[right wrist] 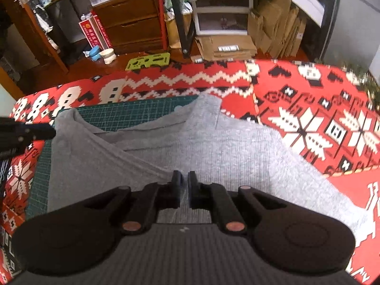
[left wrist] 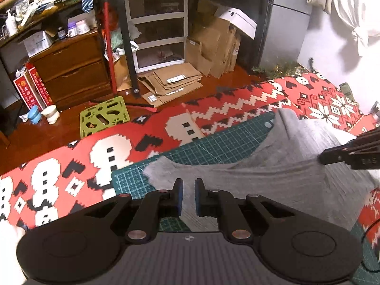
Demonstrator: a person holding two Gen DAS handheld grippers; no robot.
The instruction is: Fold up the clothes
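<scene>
1. Lying across the green cutting mat (left wrist: 209, 147) is a grey garment (right wrist: 213, 142), spread partly flat with a diagonal fold running over its middle; its right part is spilling off the mat onto the red patterned cloth (right wrist: 308, 99) that is covering the table.
2. The left gripper (left wrist: 188, 196) is hovering over the near left part of the garment, close to the mat's left edge; its jaws are standing narrowly apart, with grey fabric showing in the gap, though I cannot tell whether they are pinching it.
3. The right gripper (right wrist: 185, 190) is sitting low over the garment's near middle, right at the end of the diagonal fold; its jaws are nearly closed, and fabric seems to be caught between them, but the blur is leaving that uncertain.
4. Each gripper is showing up at the edge of the other's view, so the two are working side by side over the same garment.
5. Beyond the table's far edge, flattened cardboard boxes (left wrist: 171, 83) are lying on the floor beside a green plastic board (left wrist: 104, 116).
</scene>
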